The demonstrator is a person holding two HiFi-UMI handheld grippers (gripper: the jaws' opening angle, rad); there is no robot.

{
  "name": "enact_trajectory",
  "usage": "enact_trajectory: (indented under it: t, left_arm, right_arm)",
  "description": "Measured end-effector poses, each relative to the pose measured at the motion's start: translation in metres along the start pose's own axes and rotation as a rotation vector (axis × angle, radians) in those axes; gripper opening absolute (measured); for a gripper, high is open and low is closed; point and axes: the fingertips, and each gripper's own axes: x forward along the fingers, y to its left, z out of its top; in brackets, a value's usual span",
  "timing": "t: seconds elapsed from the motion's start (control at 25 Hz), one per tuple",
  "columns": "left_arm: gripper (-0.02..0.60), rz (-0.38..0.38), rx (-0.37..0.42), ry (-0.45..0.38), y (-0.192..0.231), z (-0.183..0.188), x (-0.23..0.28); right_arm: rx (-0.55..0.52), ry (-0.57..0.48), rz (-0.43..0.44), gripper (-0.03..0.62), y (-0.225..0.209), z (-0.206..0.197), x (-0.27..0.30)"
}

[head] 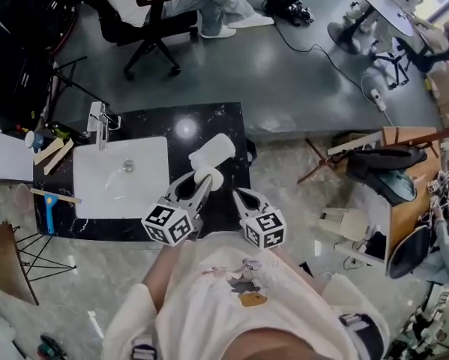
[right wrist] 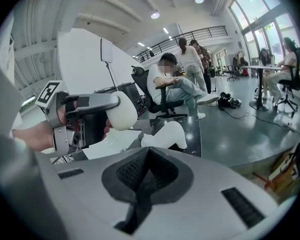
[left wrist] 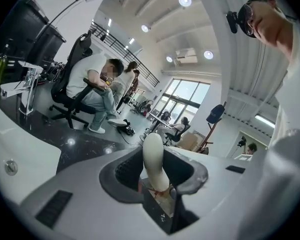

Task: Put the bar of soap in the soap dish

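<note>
Over the black marble tabletop (head: 223, 122), my left fingers (left wrist: 119, 171) clamp the white oval bar of soap (left wrist: 153, 159), right fingers (right wrist: 132, 173) closed and empty; I'd lower it flat into the white curved soap dish (head: 213, 150) ahead.

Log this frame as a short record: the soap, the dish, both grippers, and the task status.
soap: bar of soap, clamped upright between the jaws of the left gripper
soap dish: white, on the black counter, right of the sink
right gripper: jaws shut, nothing between them
status: soap held in the air close to the dish, not yet in it
</note>
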Motion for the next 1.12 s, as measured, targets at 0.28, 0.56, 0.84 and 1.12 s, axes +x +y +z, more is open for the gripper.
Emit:
enact_trajectory:
  t: [0.28,0.56,0.84,1.12]
  left_arm:
    - [0.126,-0.038,0.165,0.107,0.012,0.005,0.03]
    - [0.126,-0.037,0.328,0.202,0.033,0.003,0.057]
    - [0.126,-0.039,0.501,0.33,0.047,-0.021,0.087]
    - [0.126,-0.079,0.622,0.405,0.056,-0.035,0.096]
  right_arm:
    - [0.005,-0.018,0.031,0.006,-0.007,0.013,0.01]
    - [0.018,-0.039,0.0,0.006,-0.012,0.015,0.01]
    - [0.021,-0.062,-0.023,0.006,-0.016,0.017,0.005]
    - [0.046,-0.096,-0.072,0.006,-0.019,0.016,-0.005]
